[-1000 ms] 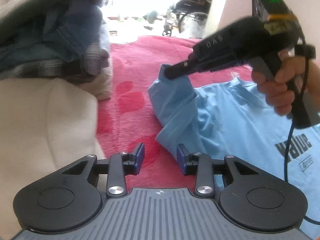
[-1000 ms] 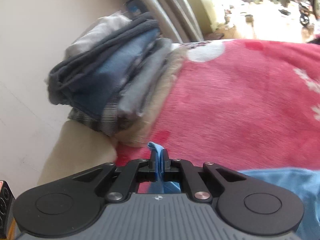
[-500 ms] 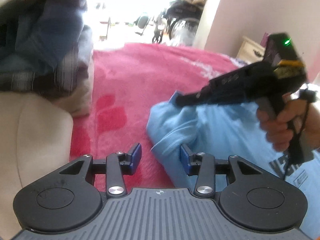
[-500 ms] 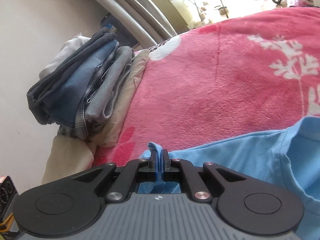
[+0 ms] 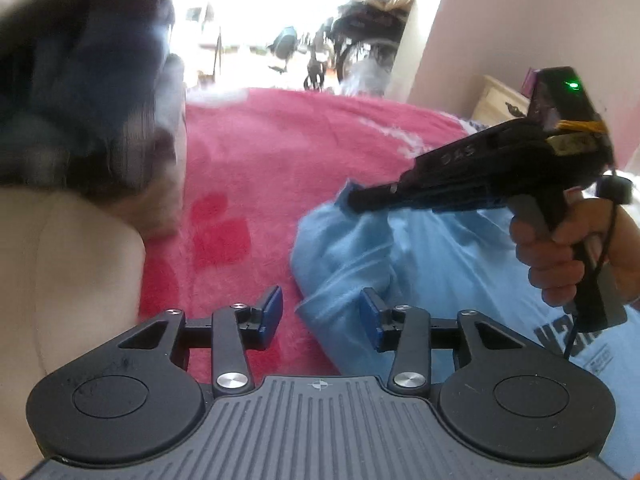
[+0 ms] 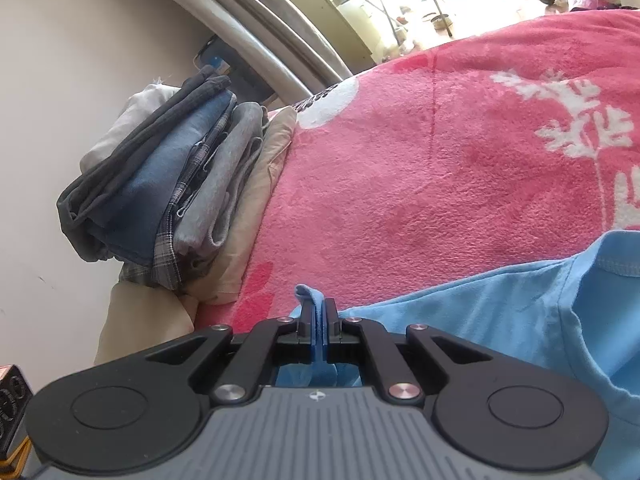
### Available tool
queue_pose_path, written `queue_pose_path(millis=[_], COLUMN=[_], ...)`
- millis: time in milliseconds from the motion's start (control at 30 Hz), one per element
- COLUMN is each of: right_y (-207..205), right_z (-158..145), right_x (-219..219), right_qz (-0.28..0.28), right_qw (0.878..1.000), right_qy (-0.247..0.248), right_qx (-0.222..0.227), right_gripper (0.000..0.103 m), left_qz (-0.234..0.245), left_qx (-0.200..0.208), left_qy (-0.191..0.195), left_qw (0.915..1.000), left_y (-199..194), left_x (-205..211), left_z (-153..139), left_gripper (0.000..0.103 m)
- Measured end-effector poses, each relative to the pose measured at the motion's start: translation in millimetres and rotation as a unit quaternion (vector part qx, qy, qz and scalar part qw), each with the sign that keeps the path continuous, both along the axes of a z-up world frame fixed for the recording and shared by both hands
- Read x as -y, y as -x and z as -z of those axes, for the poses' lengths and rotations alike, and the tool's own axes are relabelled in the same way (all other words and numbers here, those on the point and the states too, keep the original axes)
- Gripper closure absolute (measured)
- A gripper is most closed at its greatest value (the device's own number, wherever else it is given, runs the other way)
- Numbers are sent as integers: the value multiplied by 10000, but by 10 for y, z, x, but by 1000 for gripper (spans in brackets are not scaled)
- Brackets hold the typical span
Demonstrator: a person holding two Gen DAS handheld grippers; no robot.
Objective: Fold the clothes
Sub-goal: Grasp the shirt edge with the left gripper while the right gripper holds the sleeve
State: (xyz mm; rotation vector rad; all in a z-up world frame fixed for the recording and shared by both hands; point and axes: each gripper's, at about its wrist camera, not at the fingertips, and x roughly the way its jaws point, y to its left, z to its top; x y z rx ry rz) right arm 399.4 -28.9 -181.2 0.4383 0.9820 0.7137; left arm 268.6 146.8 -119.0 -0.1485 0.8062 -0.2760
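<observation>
The light blue T-shirt (image 5: 432,264) lies spread on a pink blanket (image 5: 288,152), one sleeve bunched up. The right gripper (image 6: 319,312) has its fingers clamped tight on a fold of that sleeve, blue cloth poking out above the tips. The left gripper (image 5: 319,316) hangs low, its fingers part-open and opening, the shirt's rumpled edge lying between them, though not pinched. Beyond and left of the fingers, a stack of folded clothes (image 6: 168,184) sits on a beige cushion (image 5: 72,280).
</observation>
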Motion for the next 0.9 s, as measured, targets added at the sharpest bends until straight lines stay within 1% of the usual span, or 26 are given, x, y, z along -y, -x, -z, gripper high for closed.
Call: queue_pose_path(millis=[67,100,133,167,200,267,333,400,467,600,700,800,900], right_y=[0,1,1,5,8,13,20,28,30,28,23,23,19], right_z=[0,1,1,1,-2,-8,-27,-59,-93,-170,-227,-270,-294], right_x=[-12,-18,-23,-26,-27,-18,-11,-21,-41,-152,-278,-432,-613], right_qz=[0,0,1,5,11,36,53,62,67,33,-15,-79,-135], right_qw=[10000,10000,10000,10000,10000,10000,10000,9999,9999,9996,9993,9990,9986], right_qy=[0,0,0,4,10,-4,-45,-85,-135,-248,-314,-380,-456], right_qx=[-7,-11,-14,-13,-8,-6,10,40,68,134,182,210,218], right_gripper=[99,99,99,99,99,99,99,99,99,99,99,99,99], left_qz=[9,-39,-113,-161,-200,-168,-135,-174,-303,-506,-683,-998,-1317], left_qx=[-301,-360,-334,-280,-220,-42,69,156,249,435,556,593,545], left_qy=[242,358,464,547,621,645,539,476,510,523,454,431,322], left_qw=[9993,9987,9983,9980,9976,9978,9984,9986,9979,9964,9951,9923,9893], left_y=[-77,-96,-97,-83,-67,6,74,148,232,394,466,568,705], left_x=[-36,-54,-71,-82,-90,-74,-35,-18,-38,-72,-89,-141,-170], left_z=[97,132,144,132,118,58,11,-32,-83,-174,-218,-262,-264], left_gripper=[61,61,64,71,74,83,90,91,93,93,95,96,96])
